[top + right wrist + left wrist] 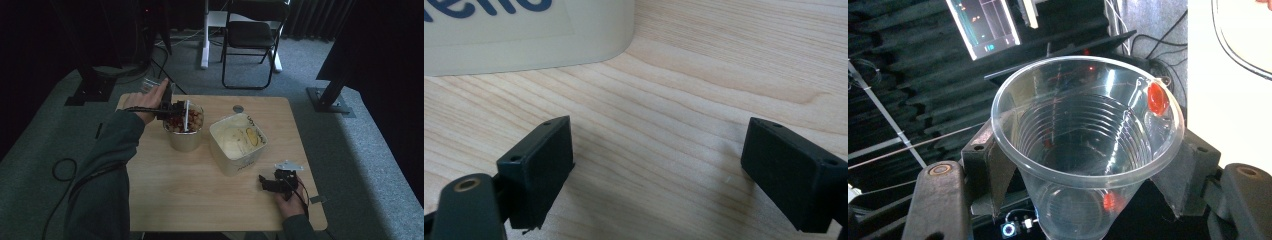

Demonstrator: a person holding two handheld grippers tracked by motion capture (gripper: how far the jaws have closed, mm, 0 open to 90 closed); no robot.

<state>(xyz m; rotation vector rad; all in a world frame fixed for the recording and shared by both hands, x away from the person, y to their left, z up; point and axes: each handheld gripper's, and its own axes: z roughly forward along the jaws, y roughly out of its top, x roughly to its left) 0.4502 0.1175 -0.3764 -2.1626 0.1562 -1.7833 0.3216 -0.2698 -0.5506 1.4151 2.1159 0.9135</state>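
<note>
The left gripper is clamped on a clear plastic cup, tipped over the metal pot near the table's far left corner. The pour looks nearly done (one red piece clings inside the rim, and the pot already holds the mix). The right gripper, jaws apart and empty, rests by the white tub near the right edge.
</note>
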